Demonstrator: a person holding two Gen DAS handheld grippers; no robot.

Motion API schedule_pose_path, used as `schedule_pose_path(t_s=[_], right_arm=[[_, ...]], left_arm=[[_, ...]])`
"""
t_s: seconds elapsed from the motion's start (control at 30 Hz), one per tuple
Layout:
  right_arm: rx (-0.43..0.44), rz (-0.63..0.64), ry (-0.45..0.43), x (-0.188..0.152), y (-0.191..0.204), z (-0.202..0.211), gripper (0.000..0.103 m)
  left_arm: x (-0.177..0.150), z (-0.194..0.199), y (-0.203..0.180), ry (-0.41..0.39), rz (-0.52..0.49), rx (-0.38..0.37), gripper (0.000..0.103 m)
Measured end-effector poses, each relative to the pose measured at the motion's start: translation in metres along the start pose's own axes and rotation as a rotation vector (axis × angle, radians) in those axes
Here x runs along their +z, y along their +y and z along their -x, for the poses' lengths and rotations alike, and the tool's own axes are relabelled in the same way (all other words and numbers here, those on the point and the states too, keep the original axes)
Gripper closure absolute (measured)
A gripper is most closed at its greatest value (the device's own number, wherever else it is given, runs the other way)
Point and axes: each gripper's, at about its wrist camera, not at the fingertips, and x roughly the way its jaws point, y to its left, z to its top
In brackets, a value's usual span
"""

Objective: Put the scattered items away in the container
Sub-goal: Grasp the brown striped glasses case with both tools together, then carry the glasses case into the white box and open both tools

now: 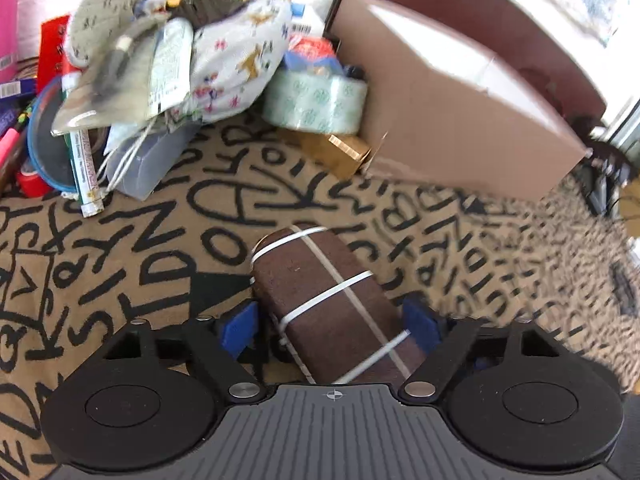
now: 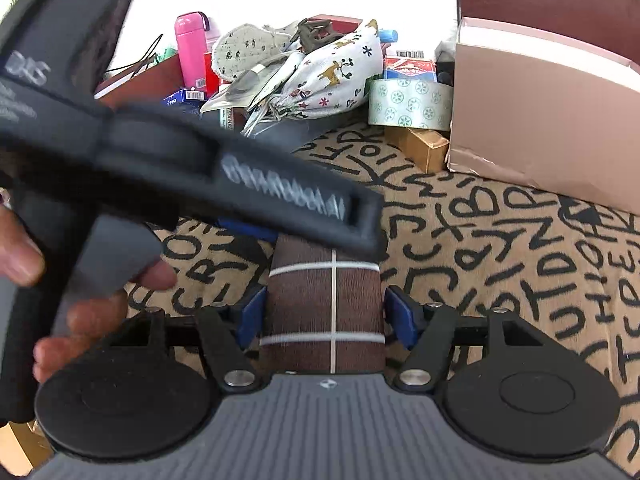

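My left gripper is clamped across one brown parcel, blue pads pressed to its two long sides. My right gripper is closed on the same parcel at its near end. The parcel sits just above the middle of the lettered cloth.

Its long axis runs straight ahead along my right fingers. In the left view it slants away to the left.

The container, one cardboard box, stands ahead and to the right of both grippers, at the cloth's far right edge. The left gripper reaches further forward, so I judge it the nearer.

I count one parcel, bound by three white cross bands and one lengthwise. Beside the box's left wall lie one tape roll and one small gold box. Two printed cloth bags top the heap at the far edge, and one pink bottle stands behind them.
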Motion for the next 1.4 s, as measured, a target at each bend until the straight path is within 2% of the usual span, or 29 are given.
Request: schedule_pose_path(t_s=[0.07,0.2,0.27,0.33,0.43,0.6,0.87,1.1,1.4], right_arm=[[0.000,-0.003,0.014,0.000,-0.002,-0.005,0.034],[0.016,-0.030,0.028,-0.001,-0.006,-0.013,0.033],[0.009,-0.019,0.032,0.001,-0.004,-0.014,0.035],[0.005,-0.014,0.038,0.000,-0.003,-0.012,0.035],[0.003,0.000,0.041,-0.004,-0.003,-0.008,0.036],[0.005,0.008,0.045,-0.002,-0.004,-0.011,0.036],[0.028,-0.042,0.018,-0.002,-0.013,0.009,0.037],[-0.009,-0.013,-0.079,0.022,-0.028,0.041,0.037],[-0.086,0.022,-0.242,0.095,-0.075,0.083,0.037]], left_arm=[[-0.001,-0.002,0.006,0.004,0.037,-0.020,0.019],[0.000,-0.002,0.002,0.012,0.029,-0.021,0.026],[0.001,-0.002,-0.001,0.011,0.017,-0.014,0.024],[-0.001,-0.003,0.000,0.016,0.021,-0.032,0.018],[-0.004,-0.004,0.001,0.007,0.013,-0.045,0.017],[-0.001,-0.005,-0.005,0.008,-0.012,-0.014,0.023],[0.002,0.019,-0.016,-0.032,0.015,-0.041,0.034],[0.035,0.041,-0.054,-0.119,-0.038,-0.064,0.034],[0.117,0.059,-0.122,-0.269,-0.147,-0.119,0.034]])
